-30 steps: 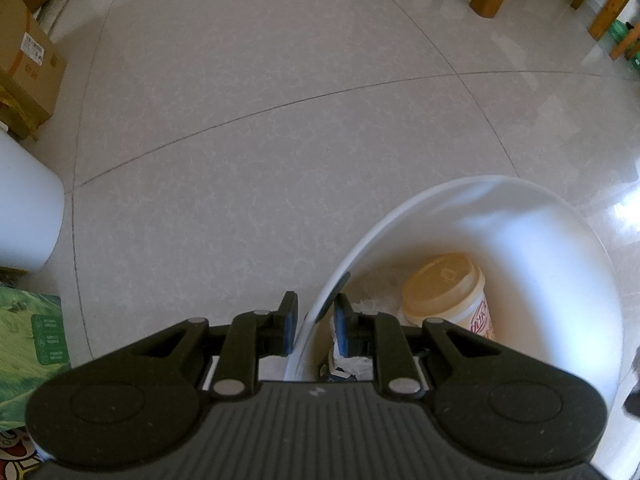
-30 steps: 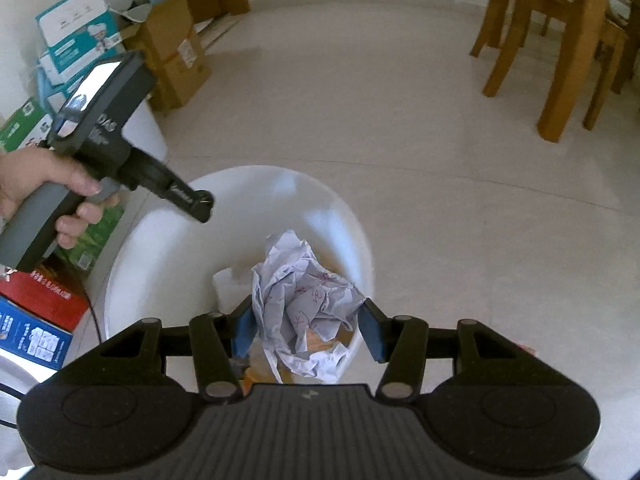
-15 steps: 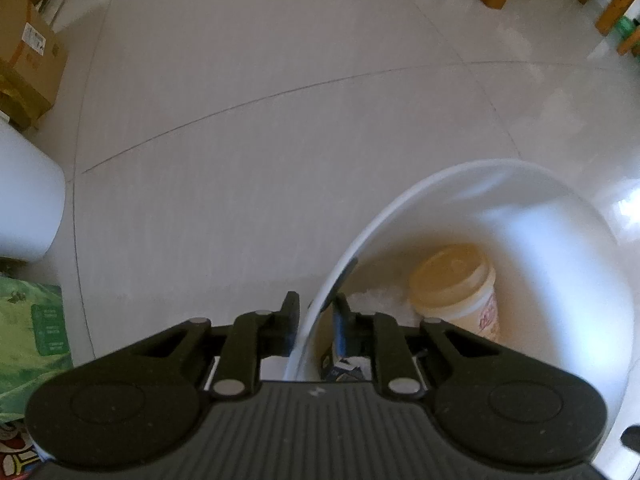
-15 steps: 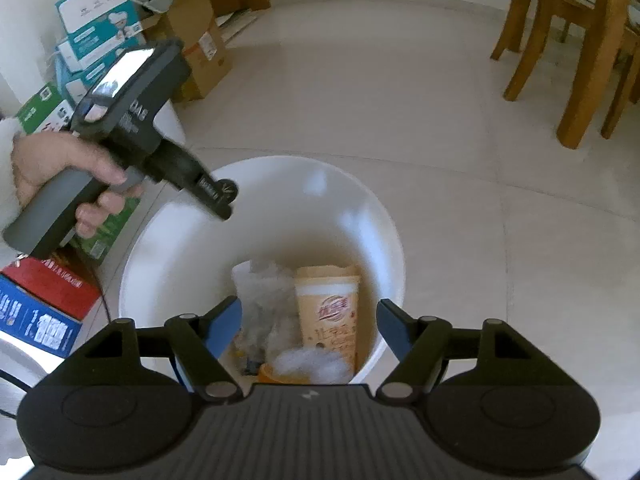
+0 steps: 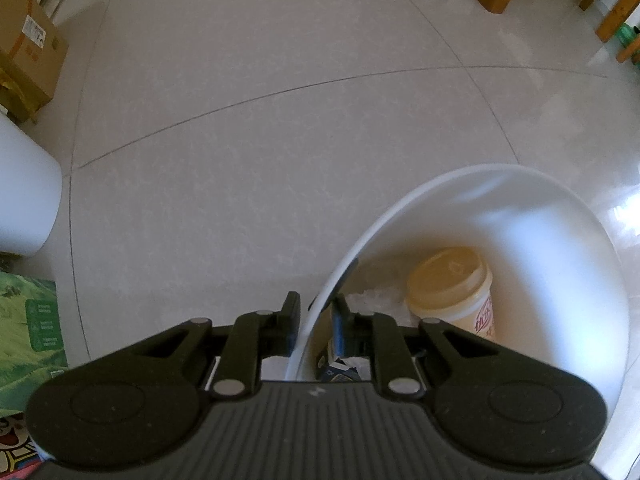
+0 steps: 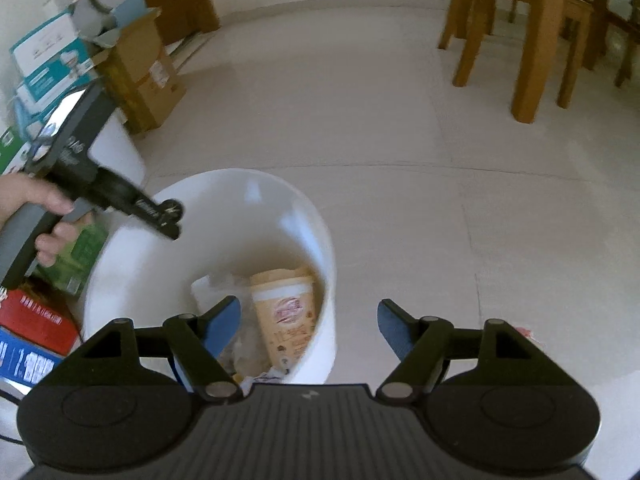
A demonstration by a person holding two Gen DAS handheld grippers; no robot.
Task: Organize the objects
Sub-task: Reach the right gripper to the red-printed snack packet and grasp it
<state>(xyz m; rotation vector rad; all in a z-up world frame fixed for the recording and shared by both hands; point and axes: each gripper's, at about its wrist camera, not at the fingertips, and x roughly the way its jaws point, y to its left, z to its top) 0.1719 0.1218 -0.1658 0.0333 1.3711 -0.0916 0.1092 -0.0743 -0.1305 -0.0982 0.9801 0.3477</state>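
Observation:
A white bin (image 6: 316, 240) stands on the tiled floor; it also shows in the left wrist view (image 5: 560, 216). Inside lie a tan lidded cup (image 6: 286, 312), also in the left wrist view (image 5: 452, 284), and crumpled white paper (image 6: 216, 284). My left gripper (image 5: 316, 314) is shut on the bin's rim, one finger outside and one inside; the right wrist view shows it at the bin's left rim (image 6: 170, 222). My right gripper (image 6: 309, 326) is open and empty, above the bin's near right side.
Cardboard boxes (image 6: 136, 68) and printed cartons (image 6: 36, 328) stand at the left. A second white container (image 5: 24, 196) is at the far left. Wooden chair and table legs (image 6: 532, 40) stand at the back right. Pale tiled floor (image 6: 480, 220) lies right of the bin.
My right gripper opened and let go of the crumpled paper ball, which dropped into the bin. It then pulled back and up. My left gripper kept its hold on the rim.

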